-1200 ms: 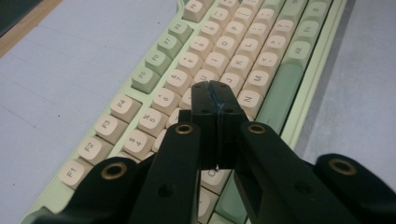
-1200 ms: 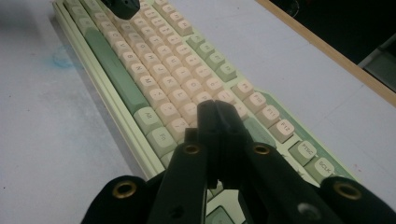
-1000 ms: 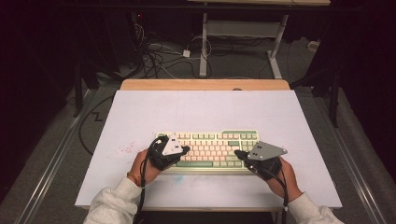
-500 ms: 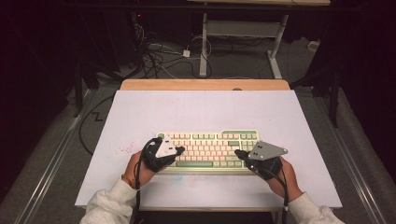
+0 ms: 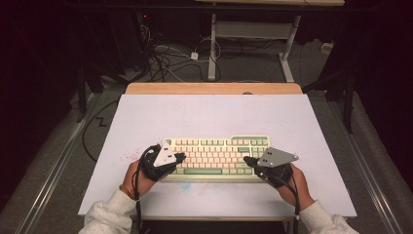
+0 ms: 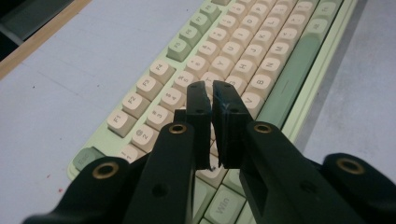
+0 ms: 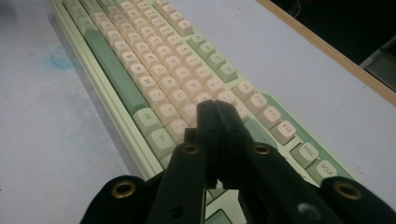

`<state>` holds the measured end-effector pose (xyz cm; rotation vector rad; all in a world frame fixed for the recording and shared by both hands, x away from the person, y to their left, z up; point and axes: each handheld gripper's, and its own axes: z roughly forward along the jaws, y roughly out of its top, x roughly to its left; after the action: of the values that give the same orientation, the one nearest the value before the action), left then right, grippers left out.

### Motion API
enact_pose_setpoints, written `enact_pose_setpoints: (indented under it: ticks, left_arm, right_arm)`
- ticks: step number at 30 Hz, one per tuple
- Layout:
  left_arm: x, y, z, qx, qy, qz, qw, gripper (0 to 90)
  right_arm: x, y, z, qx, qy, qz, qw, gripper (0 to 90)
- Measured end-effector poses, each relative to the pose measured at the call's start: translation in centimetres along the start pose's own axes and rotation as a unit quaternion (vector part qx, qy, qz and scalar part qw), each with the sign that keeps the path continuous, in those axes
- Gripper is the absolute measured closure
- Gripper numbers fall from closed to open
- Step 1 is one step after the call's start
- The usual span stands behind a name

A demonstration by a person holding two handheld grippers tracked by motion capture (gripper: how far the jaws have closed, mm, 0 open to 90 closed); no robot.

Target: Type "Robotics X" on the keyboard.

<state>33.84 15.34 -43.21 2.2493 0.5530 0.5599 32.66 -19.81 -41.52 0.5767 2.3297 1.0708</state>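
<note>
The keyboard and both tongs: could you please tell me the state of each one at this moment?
keyboard: lying flat on the white table, keys up, not lifted.
left tongs: jaws almost together with a thin gap, having just been opening slightly; nothing between them, poised over the keys at the keyboard's left end.
right tongs: jaws shut, nothing between them, over the keys at the keyboard's right end.

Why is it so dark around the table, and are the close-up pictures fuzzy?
High view: light falls on the white table, the room around stays black. Left gripper view: the near jaws and the keyboard keys look soft. Right gripper view: near keys readable, the far end of the keyboard blurs.
</note>
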Motion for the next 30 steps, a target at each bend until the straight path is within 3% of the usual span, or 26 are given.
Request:
enact_pose_setpoints:
  ticks: [30]
  left_arm:
    - [0.0,-2.0,-1.5,0.003,0.013,-0.003,0.9999,78.3]
  right_arm:
    - [0.1,0.3,0.6,0.003,0.007,0.003,1.0000,90.0]
